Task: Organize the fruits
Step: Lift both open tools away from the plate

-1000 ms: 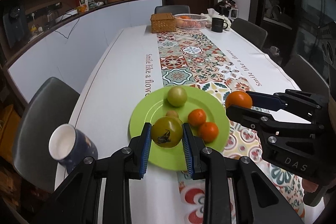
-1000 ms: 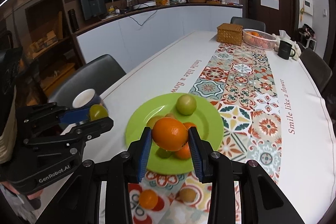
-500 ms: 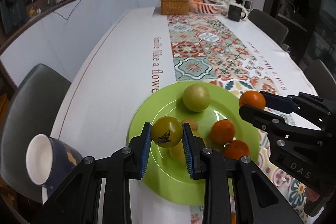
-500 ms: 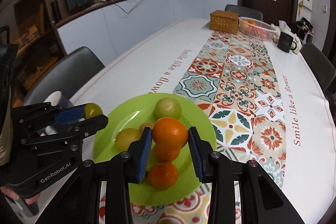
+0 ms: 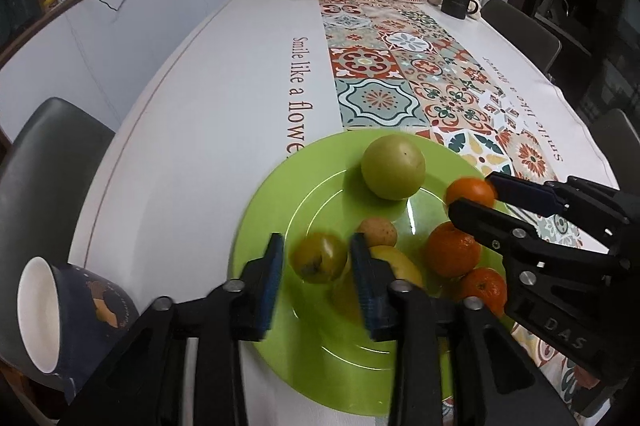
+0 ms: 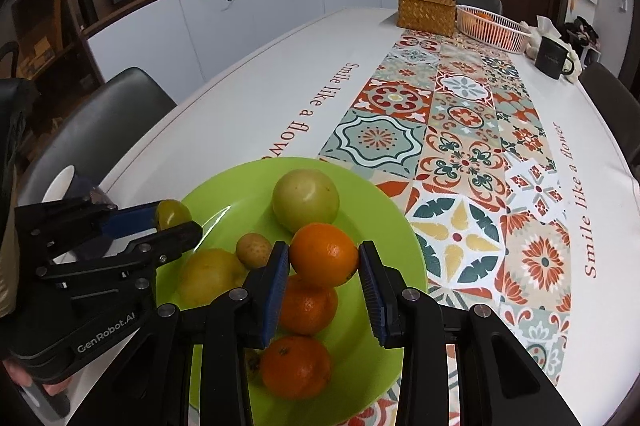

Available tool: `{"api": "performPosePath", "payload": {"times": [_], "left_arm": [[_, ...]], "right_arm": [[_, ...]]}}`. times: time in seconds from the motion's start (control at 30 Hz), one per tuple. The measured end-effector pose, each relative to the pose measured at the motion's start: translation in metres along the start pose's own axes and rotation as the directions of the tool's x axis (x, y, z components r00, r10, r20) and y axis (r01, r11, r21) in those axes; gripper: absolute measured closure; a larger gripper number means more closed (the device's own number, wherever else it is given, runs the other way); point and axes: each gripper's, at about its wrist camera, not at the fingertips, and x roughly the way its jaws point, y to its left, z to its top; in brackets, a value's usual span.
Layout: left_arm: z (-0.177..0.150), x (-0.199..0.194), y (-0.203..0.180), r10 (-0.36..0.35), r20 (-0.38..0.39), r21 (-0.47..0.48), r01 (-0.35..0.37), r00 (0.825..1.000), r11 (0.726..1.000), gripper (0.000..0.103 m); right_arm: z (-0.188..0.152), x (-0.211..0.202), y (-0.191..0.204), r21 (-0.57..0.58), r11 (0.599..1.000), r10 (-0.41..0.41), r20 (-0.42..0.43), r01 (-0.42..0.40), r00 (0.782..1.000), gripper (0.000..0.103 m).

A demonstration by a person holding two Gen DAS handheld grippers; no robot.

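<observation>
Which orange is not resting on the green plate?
The orange between the right gripper pads. It hangs above the green plate; the other two oranges lie on the plate, below it.

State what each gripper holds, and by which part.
Right gripper: round orange mandarin, clamped at its sides. Left gripper: fingers opening around small green-yellow fruit, gaps both sides, no longer gripped.
</observation>
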Motion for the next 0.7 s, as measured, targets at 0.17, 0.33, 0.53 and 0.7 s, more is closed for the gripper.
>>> {"api": "performPosePath", "payload": {"times": [0.17,0.33,0.53,0.7], "left_arm": [[-0.006,-0.011,0.001,0.001,0.016,0.004,-0.001,1.000,1.000,0.054],[-0.020,-0.041,0.000,0.027,0.065,-0.008,-0.026,0.998,1.000,0.047],[-0.035,-0.086,-0.010,0.088,0.141,-0.009,-0.088,0.986,0.996,0.039],[-0.048,-0.120,-0.022,0.110,0.197,-0.005,-0.111,0.974,0.994,0.032]], "right_arm": [[-0.004,-0.013,-0.002,-0.002,1.000,-0.006,0.026,0.007,1.000,0.060],[-0.016,-0.039,-0.002,-0.008,1.000,-0.022,0.071,0.023,0.997,0.051],[-0.031,-0.079,0.004,-0.040,0.999,-0.018,0.135,0.024,0.991,0.046],[-0.042,-0.117,0.009,-0.059,0.998,0.005,0.192,0.006,0.981,0.044]]}}
